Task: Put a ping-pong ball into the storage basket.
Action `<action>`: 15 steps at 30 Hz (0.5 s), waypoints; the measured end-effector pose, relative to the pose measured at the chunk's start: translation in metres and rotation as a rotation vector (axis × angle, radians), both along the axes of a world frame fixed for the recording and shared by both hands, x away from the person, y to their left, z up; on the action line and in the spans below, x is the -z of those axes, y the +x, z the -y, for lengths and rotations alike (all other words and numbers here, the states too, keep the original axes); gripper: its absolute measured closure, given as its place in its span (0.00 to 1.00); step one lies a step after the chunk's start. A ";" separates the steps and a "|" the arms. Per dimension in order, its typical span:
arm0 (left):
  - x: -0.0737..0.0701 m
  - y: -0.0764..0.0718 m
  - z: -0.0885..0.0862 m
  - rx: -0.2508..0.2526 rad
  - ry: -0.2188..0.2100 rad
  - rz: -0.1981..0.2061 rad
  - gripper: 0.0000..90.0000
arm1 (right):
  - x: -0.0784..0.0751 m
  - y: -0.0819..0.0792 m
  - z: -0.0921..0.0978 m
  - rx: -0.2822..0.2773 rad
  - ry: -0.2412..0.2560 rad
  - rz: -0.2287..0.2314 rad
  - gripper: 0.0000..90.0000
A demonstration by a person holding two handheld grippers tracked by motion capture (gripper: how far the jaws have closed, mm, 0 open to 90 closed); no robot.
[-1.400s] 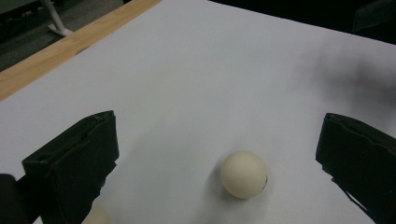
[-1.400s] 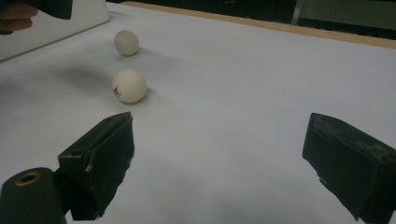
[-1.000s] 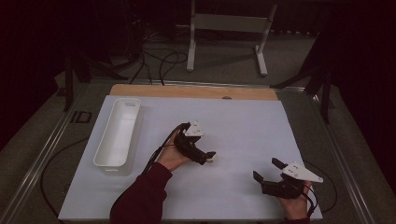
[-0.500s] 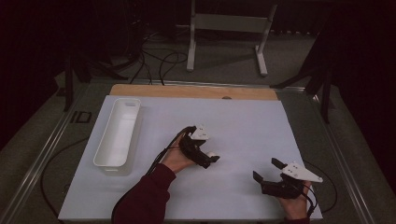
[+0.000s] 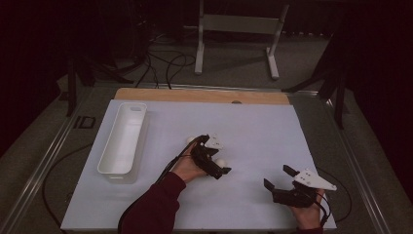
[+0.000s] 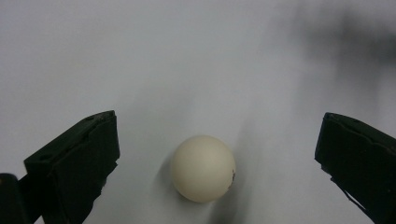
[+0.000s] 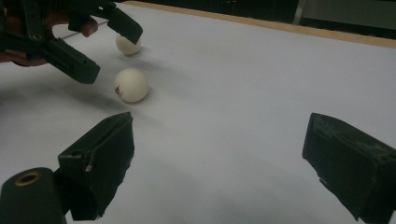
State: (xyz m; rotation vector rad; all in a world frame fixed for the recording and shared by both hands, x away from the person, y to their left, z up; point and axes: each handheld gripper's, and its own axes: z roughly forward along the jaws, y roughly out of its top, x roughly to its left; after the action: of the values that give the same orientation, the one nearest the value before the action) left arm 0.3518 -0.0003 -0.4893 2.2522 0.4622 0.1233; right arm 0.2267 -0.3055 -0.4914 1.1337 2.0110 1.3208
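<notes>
Dim room, dark at the frame's top and sides; pale counter (image 5: 272, 131) evenly lit, soft shadows, close-ups slightly blurred.

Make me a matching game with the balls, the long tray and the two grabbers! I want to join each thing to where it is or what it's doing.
Things:
1. left gripper
2. right gripper
3. white tray
4. near ball

Places or states:
A. lies on the white sheet between two open black jaws
B. open over bare sheet at the table's right front corner
C. stands along the left side of the sheet
D. open, coming down around a ball near the middle

Pairs: 1-D, 2-B, 3-C, 4-A
</notes>
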 end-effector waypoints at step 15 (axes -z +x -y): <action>0.011 -0.001 0.005 -0.024 0.086 -0.004 0.09 | -0.001 -0.001 0.001 0.000 0.002 0.005 0.10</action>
State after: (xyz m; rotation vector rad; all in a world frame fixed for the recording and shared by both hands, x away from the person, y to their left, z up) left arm 0.3512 -0.0057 -0.5003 2.3314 0.4945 0.1538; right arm 0.2262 -0.3064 -0.4906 1.1307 2.0060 1.3246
